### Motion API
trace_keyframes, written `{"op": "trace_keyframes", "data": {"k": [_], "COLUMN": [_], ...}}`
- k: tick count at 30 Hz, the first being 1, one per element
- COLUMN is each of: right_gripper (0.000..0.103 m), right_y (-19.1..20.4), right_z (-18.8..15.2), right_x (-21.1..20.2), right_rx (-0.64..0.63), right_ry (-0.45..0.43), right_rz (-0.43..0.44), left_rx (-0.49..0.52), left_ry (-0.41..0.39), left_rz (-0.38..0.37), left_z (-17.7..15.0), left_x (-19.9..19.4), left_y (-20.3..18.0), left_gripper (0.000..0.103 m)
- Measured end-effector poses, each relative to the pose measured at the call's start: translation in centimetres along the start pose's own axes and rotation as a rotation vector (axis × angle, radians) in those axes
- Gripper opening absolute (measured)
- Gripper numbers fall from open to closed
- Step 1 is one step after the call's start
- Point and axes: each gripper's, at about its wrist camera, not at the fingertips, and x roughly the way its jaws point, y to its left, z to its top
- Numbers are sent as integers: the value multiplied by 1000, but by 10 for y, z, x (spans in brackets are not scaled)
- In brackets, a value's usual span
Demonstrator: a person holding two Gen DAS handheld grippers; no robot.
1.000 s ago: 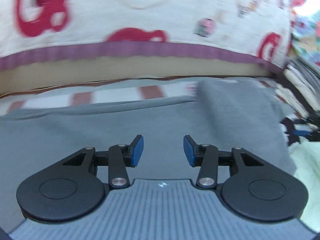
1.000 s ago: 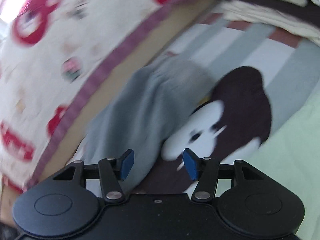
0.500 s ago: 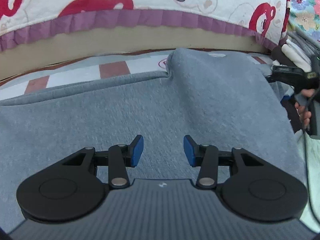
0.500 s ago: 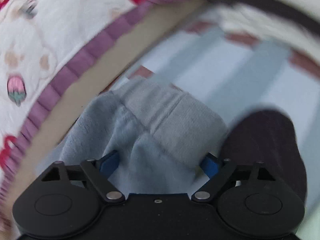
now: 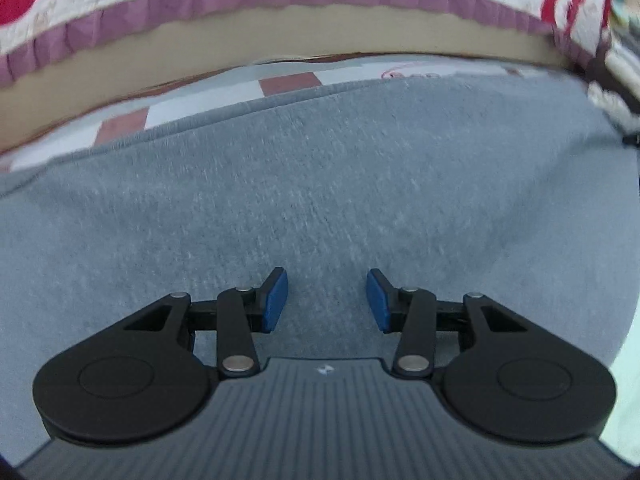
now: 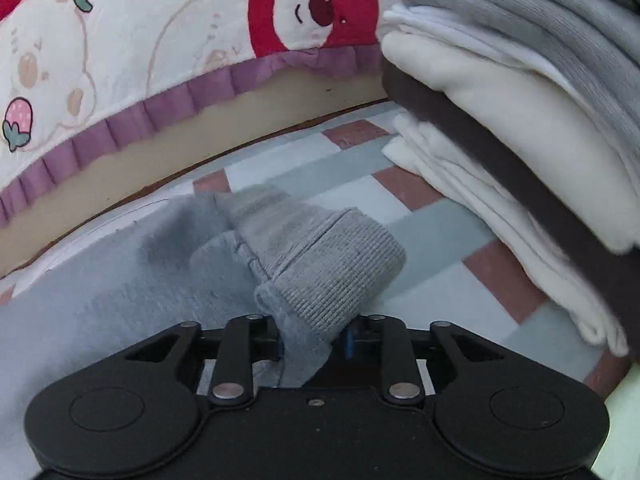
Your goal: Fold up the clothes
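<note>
Right gripper (image 6: 314, 346): jaws clamped on the ribbed cuff (image 6: 332, 264) of the grey garment (image 5: 320, 184); cuff bunches up just ahead of the fingers.
Left gripper (image 5: 327, 300): jaws apart, holding nothing, low over the garment's flat middle.
Garment: spread on the checked bed sheet (image 6: 432, 236), far edge near the bear-print quilt (image 6: 160, 40).
Folded stack (image 6: 520, 128): right of the cuff, apart.
</note>
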Motion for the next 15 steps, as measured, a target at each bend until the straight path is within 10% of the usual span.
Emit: {"op": "trace_keyframes", "data": {"k": [7, 15], "right_gripper": [31, 59], "right_y": [2, -10], "right_z": [-1, 5], "right_x": [-24, -18], "right_rx": [-5, 54], "right_ry": [-138, 3], "right_rz": [31, -7], "left_rx": [-67, -137], "left_ry": [14, 26], "left_rz": [-13, -78], "left_z": [-2, 0], "left_x": [-9, -10], "left_y": [16, 21], "left_gripper": [43, 47]}}
